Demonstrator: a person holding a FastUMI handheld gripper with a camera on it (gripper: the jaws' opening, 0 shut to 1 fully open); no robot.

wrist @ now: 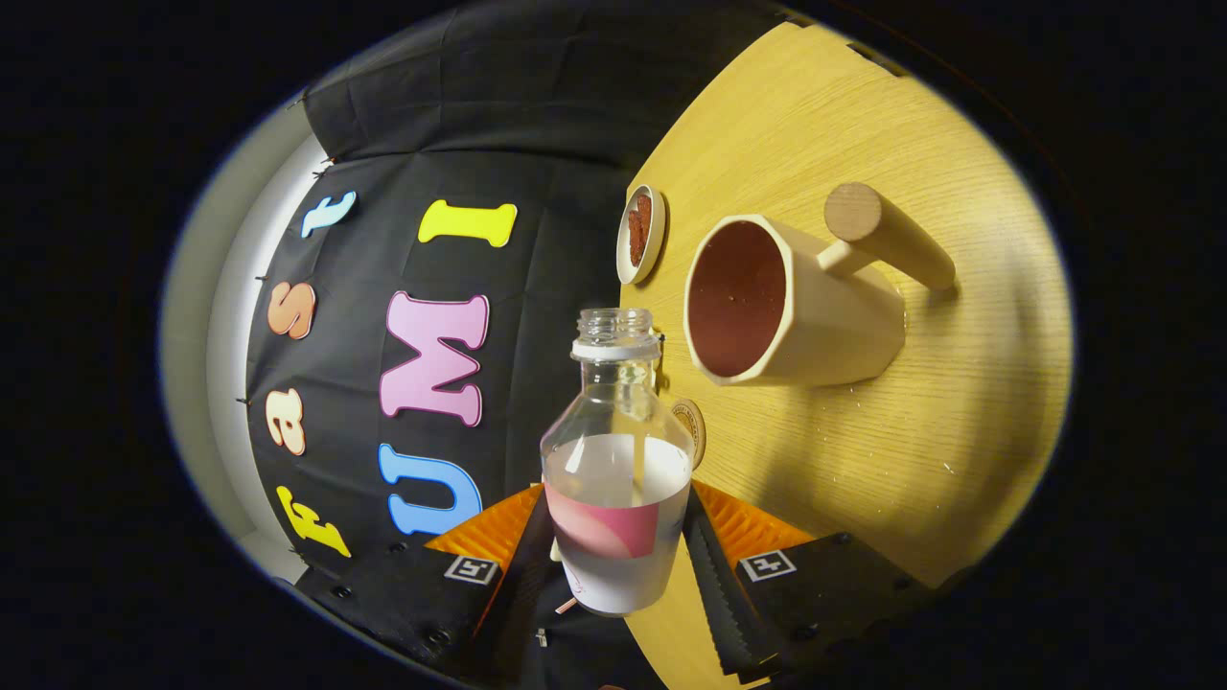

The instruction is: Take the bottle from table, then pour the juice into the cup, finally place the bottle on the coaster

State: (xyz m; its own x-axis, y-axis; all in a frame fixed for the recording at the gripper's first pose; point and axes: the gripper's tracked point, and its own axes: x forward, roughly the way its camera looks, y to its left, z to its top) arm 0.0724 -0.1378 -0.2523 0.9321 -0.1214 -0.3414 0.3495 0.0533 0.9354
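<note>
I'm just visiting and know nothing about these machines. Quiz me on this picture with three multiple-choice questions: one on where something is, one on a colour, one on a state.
1. Where is the bottle?
A. Clamped between the gripper fingers
B. Standing inside the cup
C. Lying on the table beyond the cup

2. What colour is the inside of the cup?
A. Bright blue
B. Reddish brown
C. White

3. What state is the bottle's mouth in?
A. Closed with a cap
B. Plugged with a cork
C. Open, no cap

Answers: 1 A, both fingers press on its sides. 2 B, the interior looks reddish brown against the cream outside. 3 C, the bare threaded neck shows.
</note>
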